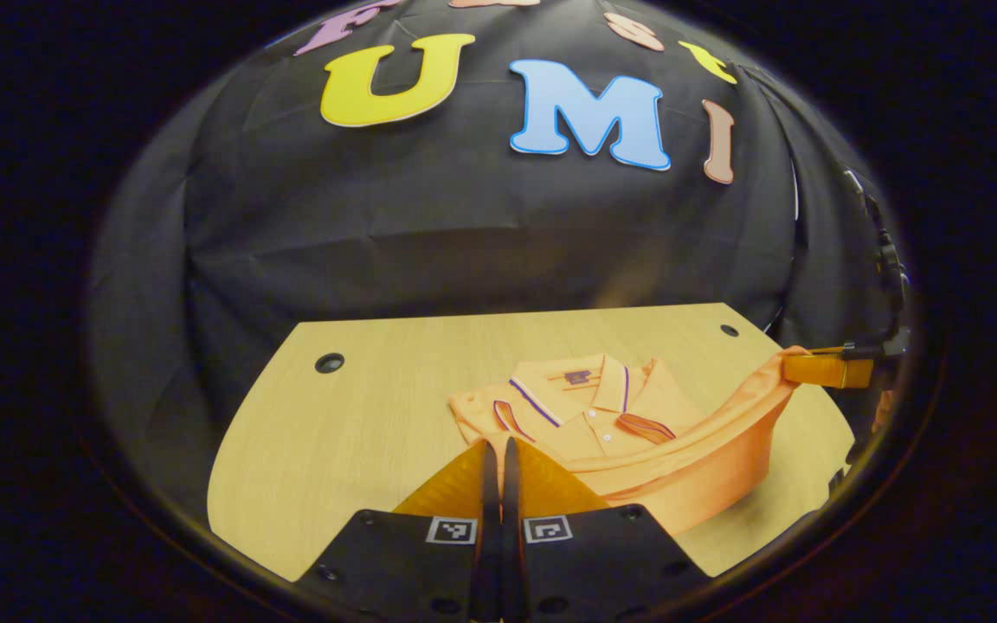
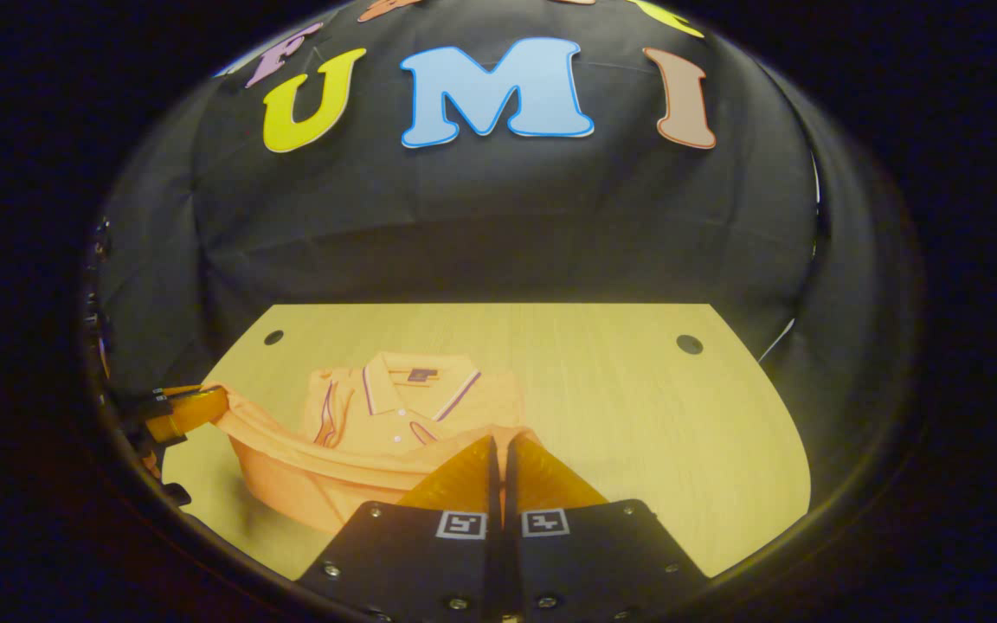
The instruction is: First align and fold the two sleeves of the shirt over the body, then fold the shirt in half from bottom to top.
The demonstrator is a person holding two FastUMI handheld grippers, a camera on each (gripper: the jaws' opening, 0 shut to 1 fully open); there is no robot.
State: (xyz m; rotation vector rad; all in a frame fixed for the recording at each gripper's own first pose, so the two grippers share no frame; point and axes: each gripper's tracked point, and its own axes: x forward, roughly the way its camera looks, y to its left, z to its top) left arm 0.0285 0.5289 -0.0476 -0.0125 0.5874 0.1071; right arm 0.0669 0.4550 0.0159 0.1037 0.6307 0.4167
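**Both grippers pinching the hem, lifting it toward the collar**

In the left gripper view, the left gripper (image 1: 498, 450) is showing its two fingers pressed nearly together, with only a thin slit between them, and the shirt's (image 1: 602, 415) hem edge is meeting them right at the tips. In the right gripper view, the right gripper (image 2: 498, 448) is standing the same way, fingers almost closed on the opposite corner of the hem. Each gripper is also appearing far off in the other's view, at the picture's edge, clamped on a raised corner of cloth.

The shirt is lying on the table (image 1: 360, 433) with its long axis running from the grippers to the collar (image 2: 416, 385); the collar is pointing away toward the booth wall, the hem toward the grippers. The hem is hanging lifted between the two corners, sagging in a soft curve above the body, its underside turned outward.

The cloth is looking like a soft orange knit, with a striped collar, a buttoned placket and striped cuffs folded in over the chest. The table is a pale wood-grain board with rounded corners and small dark round holes near the wall.

The lifted hem is hiding the lower body of the shirt, and the exact grip inside the fingertips is too small to make out.
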